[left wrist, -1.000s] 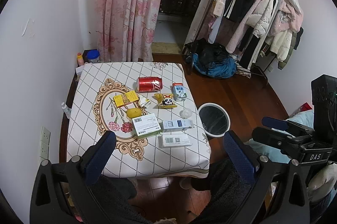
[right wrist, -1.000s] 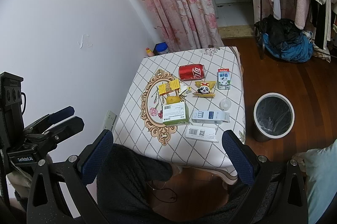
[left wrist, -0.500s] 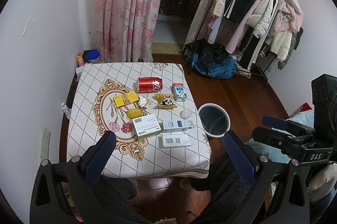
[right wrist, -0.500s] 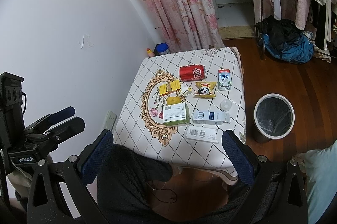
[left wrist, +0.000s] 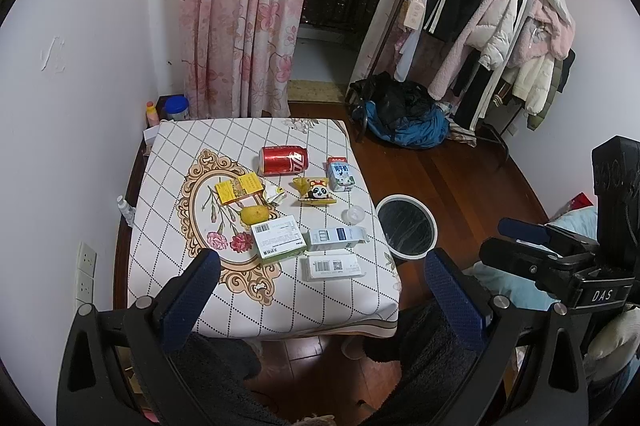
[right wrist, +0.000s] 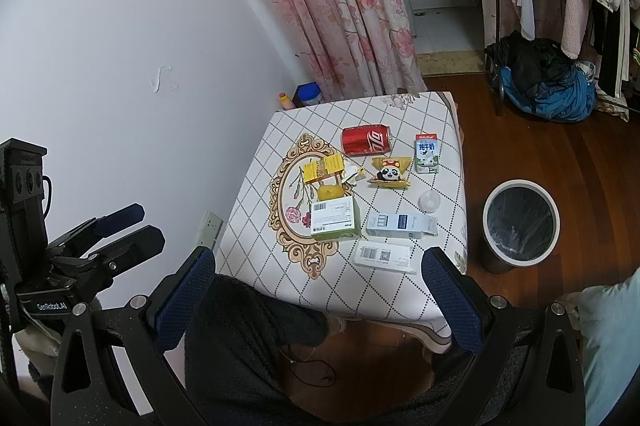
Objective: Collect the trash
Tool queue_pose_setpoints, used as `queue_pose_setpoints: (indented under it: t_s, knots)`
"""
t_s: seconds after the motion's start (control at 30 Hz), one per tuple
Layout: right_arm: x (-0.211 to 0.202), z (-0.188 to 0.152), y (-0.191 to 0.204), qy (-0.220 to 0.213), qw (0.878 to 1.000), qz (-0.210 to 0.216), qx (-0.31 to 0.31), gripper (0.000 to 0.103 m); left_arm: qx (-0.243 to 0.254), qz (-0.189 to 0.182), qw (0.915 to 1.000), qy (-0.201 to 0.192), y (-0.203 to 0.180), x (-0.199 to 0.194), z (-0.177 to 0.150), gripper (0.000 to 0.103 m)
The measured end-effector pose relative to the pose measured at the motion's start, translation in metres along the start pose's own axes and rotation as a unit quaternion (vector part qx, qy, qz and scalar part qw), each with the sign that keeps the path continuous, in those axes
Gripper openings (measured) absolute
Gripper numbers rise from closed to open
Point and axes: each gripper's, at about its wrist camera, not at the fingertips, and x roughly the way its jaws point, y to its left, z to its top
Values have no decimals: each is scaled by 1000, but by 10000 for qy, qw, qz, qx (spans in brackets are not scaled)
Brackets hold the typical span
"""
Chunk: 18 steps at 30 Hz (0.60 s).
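Litter, centre frame: can (left wrist: 284, 159), carton (left wrist: 340, 175), boxes on worktop (left wrist: 168, 162). Bin (left wrist: 406, 226) right, handy. Left gripper (left wrist: 320, 288), right gripper (right wrist: 316, 286): spread, empty, poised.

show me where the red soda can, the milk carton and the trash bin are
red soda can (left wrist: 284, 159), left wrist view, middle of its side.
milk carton (right wrist: 426, 153), right wrist view, front face.
trash bin (right wrist: 520, 183), right wrist view, far rim.
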Motion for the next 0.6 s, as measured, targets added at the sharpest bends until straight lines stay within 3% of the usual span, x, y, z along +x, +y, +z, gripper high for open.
queue_pose_setpoints:
  t_s: [0.33,0.43,0.6]
  knots:
    - [4,2,-3,-41,9999,44,131,103,-12,67,10000,57,2,8,0,103]
    - [16,5,-15,-31,9994,-78,325,103,-58,418,9991,70,8,27,0,103]
    - [67,5,-60,235,9953,-526,772,103,-181,1107,9927,444,31,98,3,103]
